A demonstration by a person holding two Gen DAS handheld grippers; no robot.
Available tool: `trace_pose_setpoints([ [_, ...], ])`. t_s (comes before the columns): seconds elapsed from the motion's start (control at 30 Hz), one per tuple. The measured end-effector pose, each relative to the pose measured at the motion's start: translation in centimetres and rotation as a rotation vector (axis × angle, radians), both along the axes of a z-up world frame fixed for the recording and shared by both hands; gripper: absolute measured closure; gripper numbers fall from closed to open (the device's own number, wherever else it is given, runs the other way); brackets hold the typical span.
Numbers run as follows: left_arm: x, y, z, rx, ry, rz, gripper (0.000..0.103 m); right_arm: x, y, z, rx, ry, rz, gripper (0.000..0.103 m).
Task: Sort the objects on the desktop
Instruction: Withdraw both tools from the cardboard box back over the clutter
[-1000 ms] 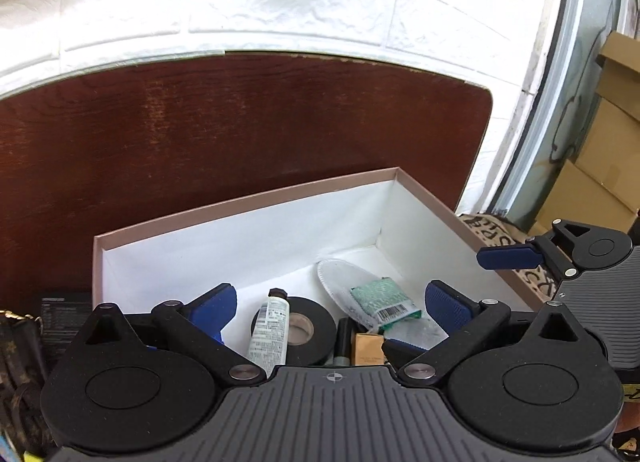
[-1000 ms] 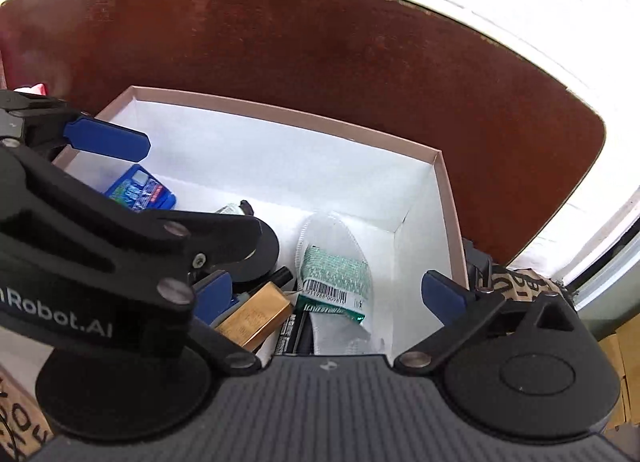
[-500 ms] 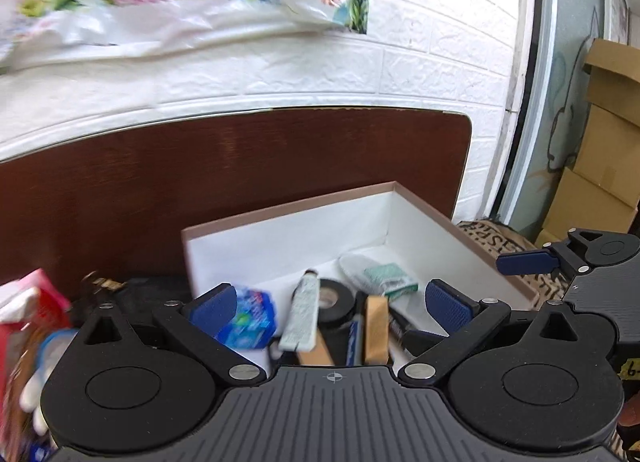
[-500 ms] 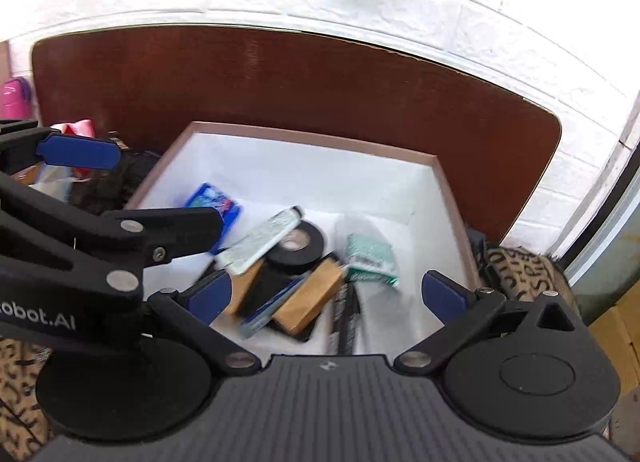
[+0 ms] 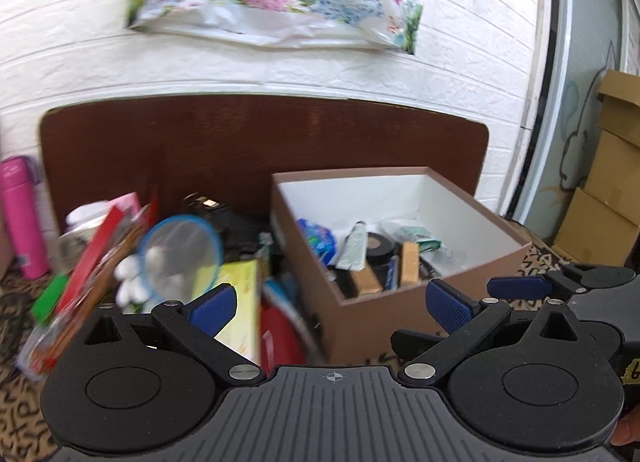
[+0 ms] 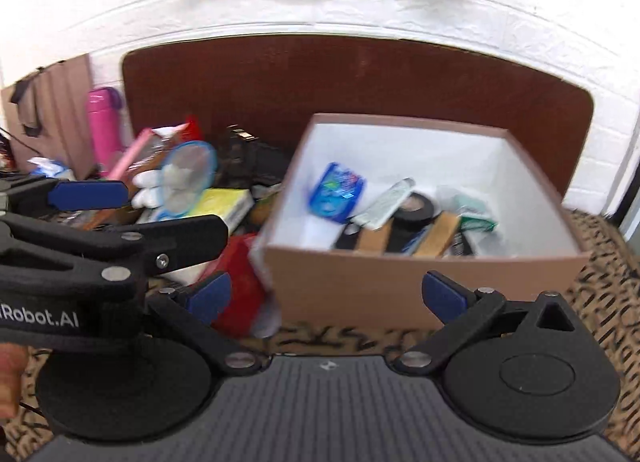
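Observation:
A brown cardboard box (image 5: 376, 310) with a white inside stands on the patterned cloth; it also shows in the right wrist view (image 6: 420, 286). It holds a blue packet (image 6: 336, 191), a white tube (image 6: 384, 203), a black tape roll (image 6: 414, 207), tan bars (image 6: 442, 234) and a green packet (image 6: 476, 221). My left gripper (image 5: 330, 304) is open and empty, in front of the box's left corner. My right gripper (image 6: 326, 296) is open and empty, in front of the box's near wall. A pile of loose objects (image 5: 176, 258) lies left of the box.
The pile holds a blue-rimmed round item (image 6: 188, 171), a yellow box (image 6: 224, 201), a red item (image 6: 236, 286) and red-pink packaging (image 5: 104, 246). A pink bottle (image 5: 20, 213) stands far left. A brown board (image 5: 260, 141) leans on the white brick wall. Cardboard boxes (image 5: 608, 189) stack at right.
Both grippers have pulled back and up out of the box. The view has widened from the box's inside to the whole box, the pile at left and the wall.

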State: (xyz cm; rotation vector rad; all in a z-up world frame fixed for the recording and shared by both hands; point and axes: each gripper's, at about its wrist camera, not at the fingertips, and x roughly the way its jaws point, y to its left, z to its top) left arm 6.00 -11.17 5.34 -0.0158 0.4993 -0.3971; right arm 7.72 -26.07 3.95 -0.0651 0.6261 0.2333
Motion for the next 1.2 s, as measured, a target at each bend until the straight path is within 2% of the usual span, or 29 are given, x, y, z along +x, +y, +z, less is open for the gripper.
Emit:
trace_pose_setpoints([
  [0.13, -2.2, 2.6, -1.1, -0.033, 0.033, 0.035, 0.000, -1.8, 1.5, -0.9, 0.060, 0.016, 0.030, 0.001],
  [0.4, -4.9, 6.9, -4.1, -0.056, 0.109, 0.127, 0.000, -4.7, 5.3, -3.3, 0.021, 0.039, 0.063, 0.001],
  [0.6, -5.6, 9.2, -6.2, -0.074, 0.173, 0.182, 0.000, -5.0, 7.5, -5.2, 0.011, 0.090, 0.072, 0.001],
  [0.93, -5.1, 11.1, -7.8, -0.063, 0.208, 0.231, 0.000, -4.8, 9.7, -6.7, -0.010, 0.126, 0.068, 0.001],
  [1.2, -4.8, 12.0, -7.6, -0.040, 0.200, 0.250, 0.000, -4.5, 10.4, -6.8, -0.005, 0.135, 0.079, 0.001],
])
